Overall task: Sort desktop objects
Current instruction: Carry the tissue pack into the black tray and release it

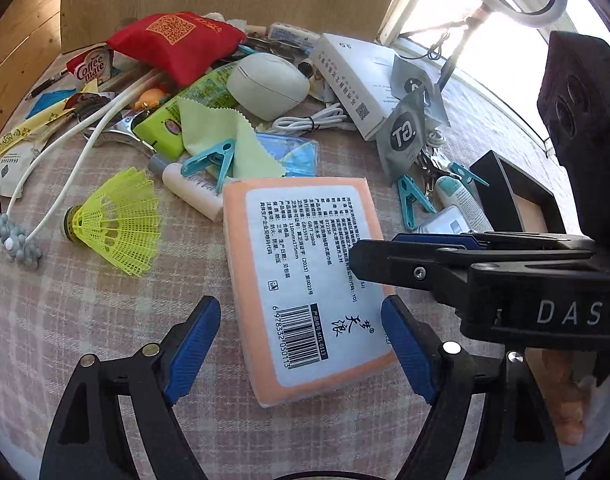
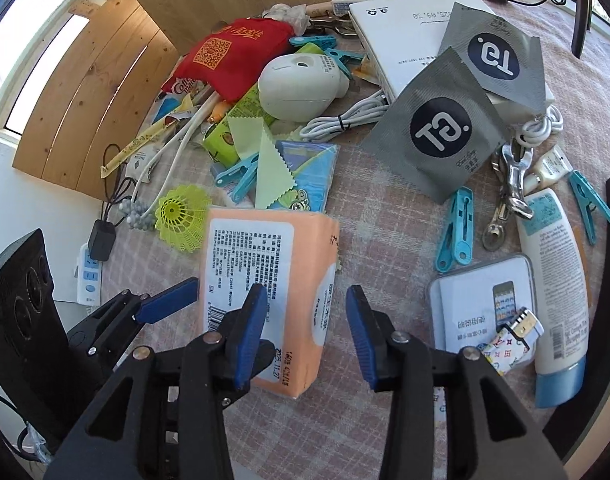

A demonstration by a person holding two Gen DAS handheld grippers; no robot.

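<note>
An orange tissue pack [image 1: 305, 280] with a white label lies on the checked tablecloth [image 1: 105, 320]. My left gripper [image 1: 301, 344] is open, its blue pads on either side of the pack's near end, not pressing it. The pack also shows in the right wrist view [image 2: 265, 280]. My right gripper [image 2: 305, 336] is open and empty just right of the pack, above the cloth. In the left wrist view the right gripper [image 1: 445, 256] comes in from the right over the pack's edge. In the right wrist view the left gripper's fingers [image 2: 169, 304] flank the pack.
A yellow shuttlecock [image 1: 117, 224], teal clothespins [image 2: 453, 236], a lotion tube [image 2: 557, 304], a phone card case [image 2: 481, 300], grey sachets [image 2: 437, 128], a white box [image 2: 405, 28], a white mouse [image 1: 265, 84], a red pouch [image 1: 177, 40] and cables crowd the table. A black box [image 1: 513, 200] stands right.
</note>
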